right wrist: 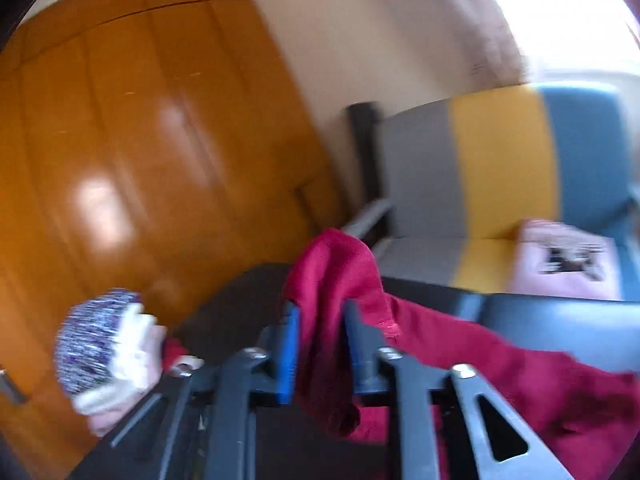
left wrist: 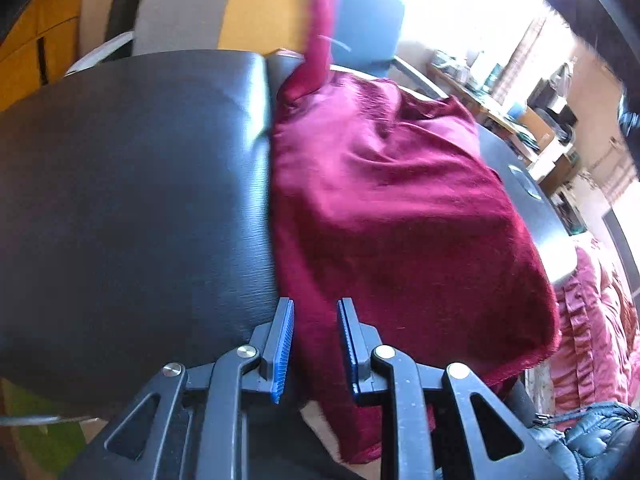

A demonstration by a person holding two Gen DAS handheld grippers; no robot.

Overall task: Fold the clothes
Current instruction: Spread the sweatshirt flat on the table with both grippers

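- Here, a dark red velvety garment (left wrist: pixel 384 208), spread over the right part of a black wood-grain tabletop (left wrist: pixel 132 200), its near hem drooping past the table's near edge and one corner pulled up high at the far end.
- Left straight edge of the cloth running along a seam in the tabletop.
- In the right wrist view, the same dark red velvety garment (right wrist: pixel 340 276) bunched up and pinched between blue-padded fingers (right wrist: pixel 289 344), the rest trailing down to the right across the table (right wrist: pixel 540 312).
- Right gripper (right wrist: pixel 318 344): clamped on that raised fold of cloth, lifted above the table surface.
- Left gripper (left wrist: pixel 315 344): jaws parted to a narrow gap, hovering at the near hem; cloth visible between the blue pads (left wrist: pixel 283 350), though contact hard to judge, possibly just above it.
- To the left of the right gripper, a blurred purple-and-white knitted sleeve cuff (right wrist: pixel 94 344) over a pale hand (right wrist: pixel 138 354).
- Beyond the table, a sofa in grey, yellow and blue panels (right wrist: pixel 500 168), with a pale pink folded cloth (right wrist: pixel 568 264) on its seat.
- Further left, glossy orange-brown wooden cabinet doors (right wrist: pixel 132 152).
- Off the table's right side, a pink ruffled fabric (left wrist: pixel 592 328) and a dark blue quilted jacket (left wrist: pixel 588 436).
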